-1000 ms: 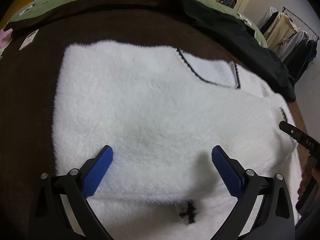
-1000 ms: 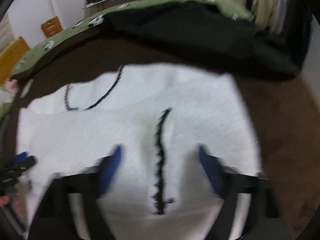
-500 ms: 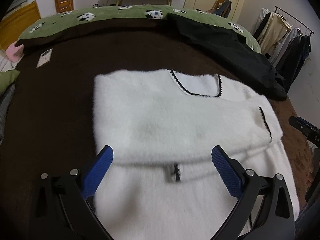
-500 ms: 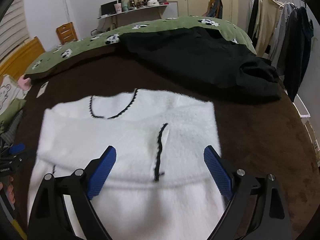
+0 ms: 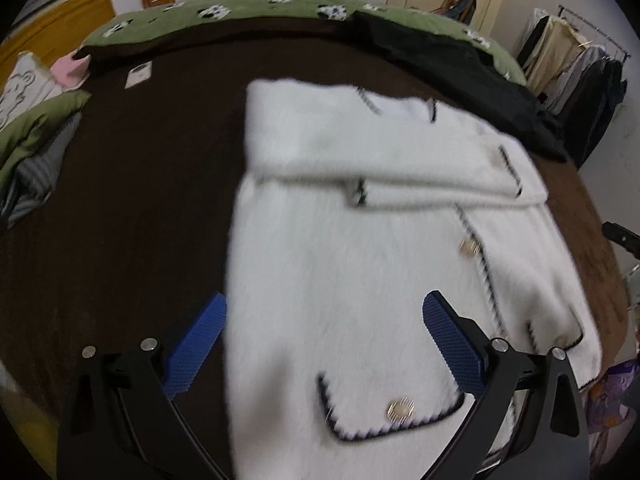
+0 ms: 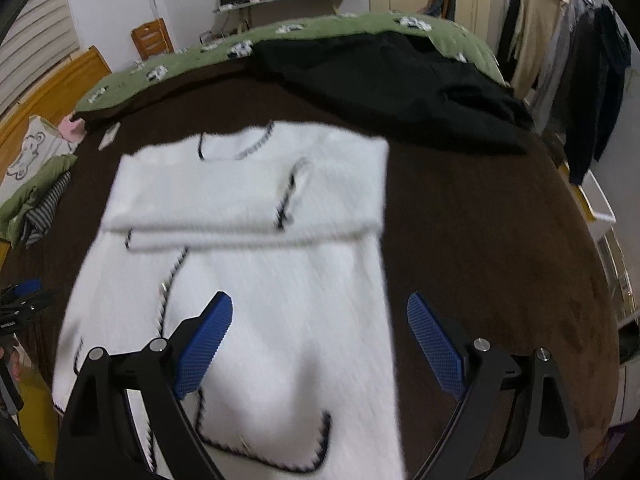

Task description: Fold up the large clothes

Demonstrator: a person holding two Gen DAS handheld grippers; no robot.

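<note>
While both grippers hang above the bed, fingers spread wide and holding nothing, the white fuzzy cardigan [image 5: 360, 264] lies flat on the brown blanket [image 5: 140, 200]. Both sleeves are folded across its chest, black-trimmed cuffs near the middle. Left gripper [image 5: 324, 344] sits over the cardigan's lower left edge; right gripper [image 6: 320, 344] over its lower right edge. Black garment [image 6: 400, 88] lies beyond, on the green duvet [image 6: 320, 28]. Views motion-blurred.
</note>
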